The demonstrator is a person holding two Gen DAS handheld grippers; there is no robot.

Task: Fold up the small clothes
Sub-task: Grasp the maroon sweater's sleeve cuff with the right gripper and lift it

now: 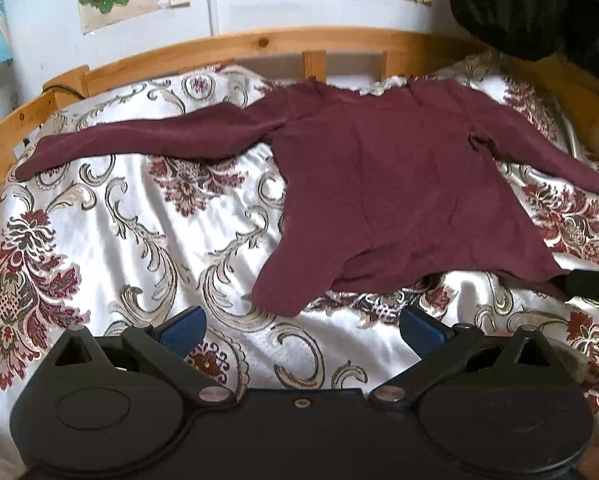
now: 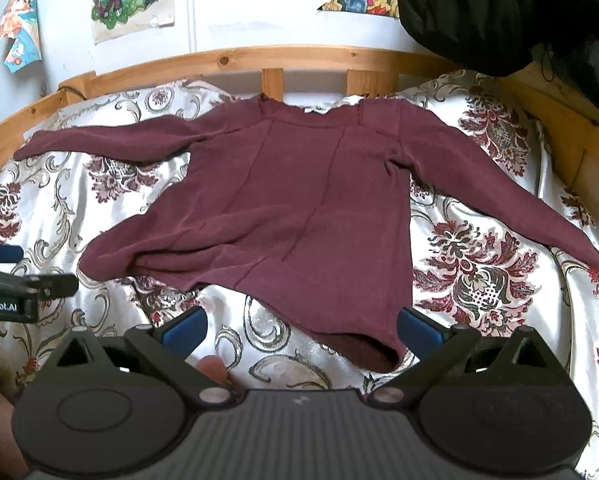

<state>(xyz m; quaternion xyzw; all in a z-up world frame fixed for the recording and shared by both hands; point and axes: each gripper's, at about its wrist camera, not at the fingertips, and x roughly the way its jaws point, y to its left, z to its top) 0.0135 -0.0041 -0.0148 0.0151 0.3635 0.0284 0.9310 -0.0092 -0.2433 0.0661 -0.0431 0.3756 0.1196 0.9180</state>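
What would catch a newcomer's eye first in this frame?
A maroon long-sleeved knit top lies spread flat, sleeves out, on a shiny white bedspread with red floral scrolls. Both grippers, left and right, sit open near its hem, holding nothing.

Matt knit sweater [image 2: 283, 200], glossy bedspread [image 2: 479, 240]

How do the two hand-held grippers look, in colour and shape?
Both look alike: the left hand-held gripper and right hand-held gripper have black bodies with round discs, silver pivots and blue finger pads. White lettering marks the left one's side.
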